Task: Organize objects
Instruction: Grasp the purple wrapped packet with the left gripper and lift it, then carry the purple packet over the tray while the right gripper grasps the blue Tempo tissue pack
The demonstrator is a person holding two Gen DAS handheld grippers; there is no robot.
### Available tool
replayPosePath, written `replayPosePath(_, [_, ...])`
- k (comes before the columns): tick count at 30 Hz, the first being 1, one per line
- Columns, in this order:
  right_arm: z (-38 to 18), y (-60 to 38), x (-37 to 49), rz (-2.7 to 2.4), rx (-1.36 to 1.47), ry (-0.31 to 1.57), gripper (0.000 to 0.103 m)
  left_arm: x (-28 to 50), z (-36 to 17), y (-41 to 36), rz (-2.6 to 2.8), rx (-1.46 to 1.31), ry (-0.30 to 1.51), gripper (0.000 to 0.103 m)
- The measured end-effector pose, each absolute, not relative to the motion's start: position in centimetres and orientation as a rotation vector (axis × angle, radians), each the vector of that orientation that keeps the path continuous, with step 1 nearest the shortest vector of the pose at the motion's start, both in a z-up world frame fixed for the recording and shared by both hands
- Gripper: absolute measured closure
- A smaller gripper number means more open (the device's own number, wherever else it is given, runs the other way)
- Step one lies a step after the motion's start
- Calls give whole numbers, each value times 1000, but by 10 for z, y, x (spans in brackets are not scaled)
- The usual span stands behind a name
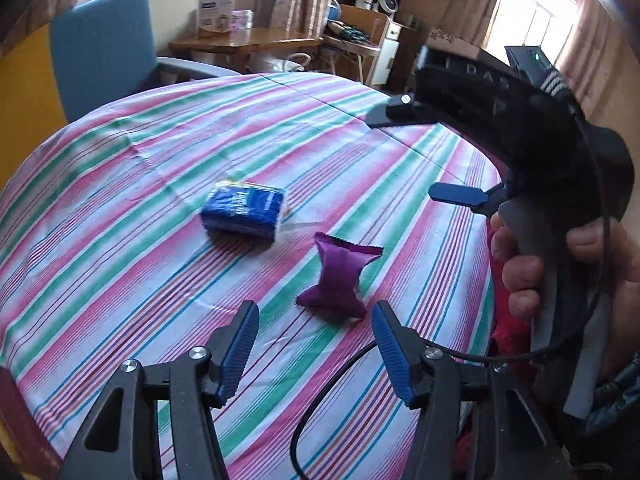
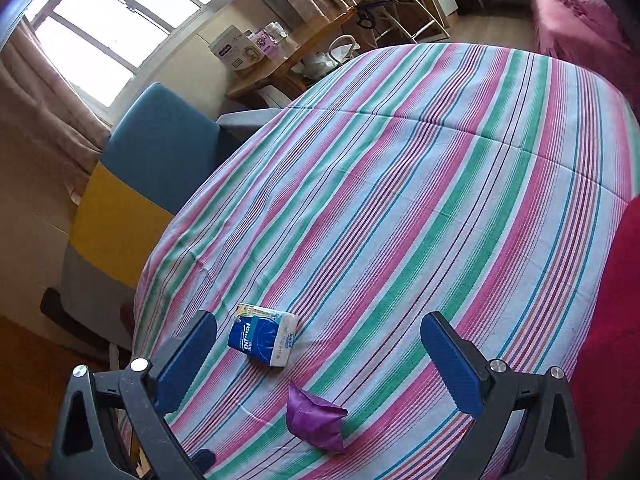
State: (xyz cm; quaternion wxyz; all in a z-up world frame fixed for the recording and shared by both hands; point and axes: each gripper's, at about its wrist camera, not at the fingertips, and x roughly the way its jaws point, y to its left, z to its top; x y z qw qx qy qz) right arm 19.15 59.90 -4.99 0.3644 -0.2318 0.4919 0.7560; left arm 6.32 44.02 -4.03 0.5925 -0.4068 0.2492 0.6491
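Observation:
A purple snack packet [image 1: 338,280] lies on the striped tablecloth [image 1: 120,184], just ahead of my left gripper [image 1: 316,320], whose blue pads stand apart with nothing between them. A blue tissue pack [image 1: 244,210] lies a little farther off, to the left. The right gripper [image 1: 420,152], held by a hand [image 1: 532,264], hovers at the right edge of the left wrist view, jaws wide. In the right wrist view my right gripper [image 2: 320,340] is open above the table, with the tissue pack [image 2: 264,334] and the purple packet [image 2: 316,420] below and between its fingers, untouched.
A blue and yellow chair [image 2: 148,176] stands at the table's far left side. A wooden side table [image 1: 248,42] with boxes sits by the window. A pink sofa [image 2: 580,12] is at the far right. A red garment [image 2: 616,340] borders the table's right edge.

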Motion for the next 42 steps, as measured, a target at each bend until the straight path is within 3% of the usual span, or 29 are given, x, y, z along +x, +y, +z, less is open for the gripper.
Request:
replayPosePath(7, [-47, 596, 184, 1990, -610, 1254, 0, 83, -66, 483, 1431, -936, 674, 44])
replayPosePath(12, [-48, 597, 183, 1998, -617, 1256, 0, 82, -84, 503, 1441, -957, 704, 60])
replayPosePath(13, [-48, 597, 182, 1996, -620, 1256, 0, 80, -85, 503, 1454, -959, 703, 68])
replayPosePath(25, [-50, 586, 158, 2076, -774, 1172, 1, 45, -52, 393, 1653, -1038, 497, 73])
replayPosePath(34, [-60, 553, 105, 2184, -1107, 950, 7, 44, -13, 287, 1722, -995, 376, 73])
replayPosePath(42, [-62, 542, 23, 2223, -1407, 445, 7, 38, 2, 226, 1768, -1004, 249, 73])
